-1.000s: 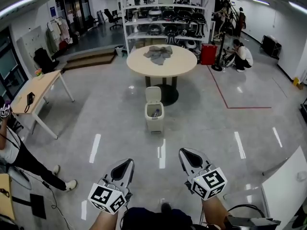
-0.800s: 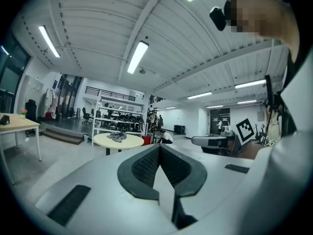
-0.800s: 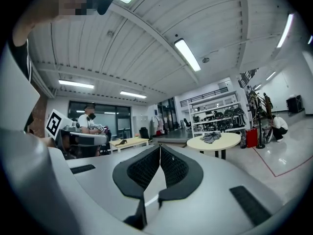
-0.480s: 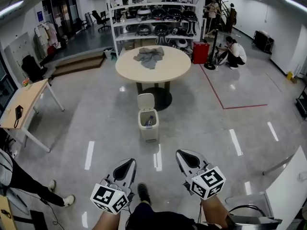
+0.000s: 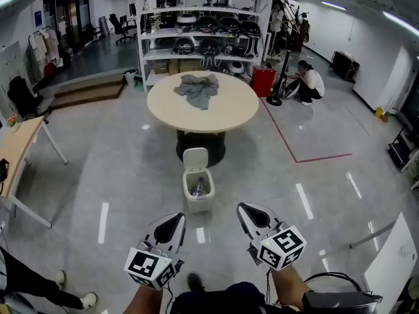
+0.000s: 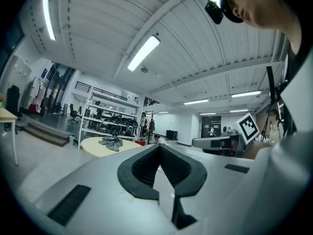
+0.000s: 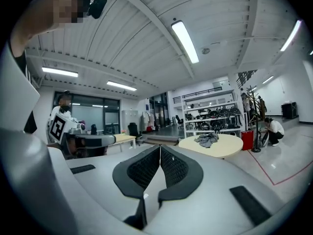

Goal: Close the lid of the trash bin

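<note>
A small cream-white trash bin (image 5: 198, 205) was seen standing upright on the glossy grey floor (image 5: 131, 175), just in front of the dark pedestal (image 5: 215, 150) of the round table (image 5: 229, 110). Its lid (image 5: 195, 159) was raised at the far edge and held nearly vertical, so the mouth was open. Inside, a clear bottle-like item (image 5: 198, 188) could be made out.

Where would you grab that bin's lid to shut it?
Probably the free top edge of the lid, reached from above on the near side: it stands upright, hinged at the far rim of the trash bin, so it should swing toward us.
</note>
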Demonstrator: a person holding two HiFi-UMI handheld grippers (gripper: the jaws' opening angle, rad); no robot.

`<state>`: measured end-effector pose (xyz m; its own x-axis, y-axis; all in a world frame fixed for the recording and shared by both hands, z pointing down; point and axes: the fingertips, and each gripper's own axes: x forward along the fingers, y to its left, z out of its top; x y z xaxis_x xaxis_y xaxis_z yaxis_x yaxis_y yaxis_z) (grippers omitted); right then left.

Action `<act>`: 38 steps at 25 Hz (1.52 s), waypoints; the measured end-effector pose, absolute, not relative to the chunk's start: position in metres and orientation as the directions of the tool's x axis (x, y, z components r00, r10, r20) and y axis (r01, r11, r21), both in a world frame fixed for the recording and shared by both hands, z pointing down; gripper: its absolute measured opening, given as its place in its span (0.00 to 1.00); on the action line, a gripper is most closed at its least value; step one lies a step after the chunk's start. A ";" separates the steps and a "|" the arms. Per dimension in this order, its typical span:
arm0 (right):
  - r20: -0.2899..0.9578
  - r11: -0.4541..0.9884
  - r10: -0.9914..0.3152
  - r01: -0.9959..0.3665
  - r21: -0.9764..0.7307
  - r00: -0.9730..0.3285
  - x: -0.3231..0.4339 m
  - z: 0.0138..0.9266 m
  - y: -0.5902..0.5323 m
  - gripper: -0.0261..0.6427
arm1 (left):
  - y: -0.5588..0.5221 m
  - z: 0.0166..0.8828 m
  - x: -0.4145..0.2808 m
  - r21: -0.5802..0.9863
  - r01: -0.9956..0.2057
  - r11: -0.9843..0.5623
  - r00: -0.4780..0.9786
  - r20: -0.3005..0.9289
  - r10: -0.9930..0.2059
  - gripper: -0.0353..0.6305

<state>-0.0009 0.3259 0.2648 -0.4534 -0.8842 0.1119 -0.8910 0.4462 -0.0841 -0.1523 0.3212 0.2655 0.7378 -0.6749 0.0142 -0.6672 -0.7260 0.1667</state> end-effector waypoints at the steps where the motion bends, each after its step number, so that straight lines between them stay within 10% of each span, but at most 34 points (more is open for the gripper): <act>1: 0.114 0.441 -0.887 -0.894 -0.082 -0.448 -0.004 0.265 0.314 0.05 | 0.308 0.266 -0.156 0.175 -0.665 -0.726 0.738 0.010 -0.674 0.05; 38: 0.131 0.505 -0.840 -0.847 -0.166 -0.526 0.095 0.293 -0.139 0.05 | -0.120 0.271 -0.054 0.186 -0.732 -0.655 0.673 0.050 -0.738 0.05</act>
<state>0.0947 -0.1394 0.2927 -0.5264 -0.8401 0.1314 -0.8471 0.5048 -0.1659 -0.0536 -0.1195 0.2710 0.6732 -0.7378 0.0502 -0.7320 -0.6553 0.1863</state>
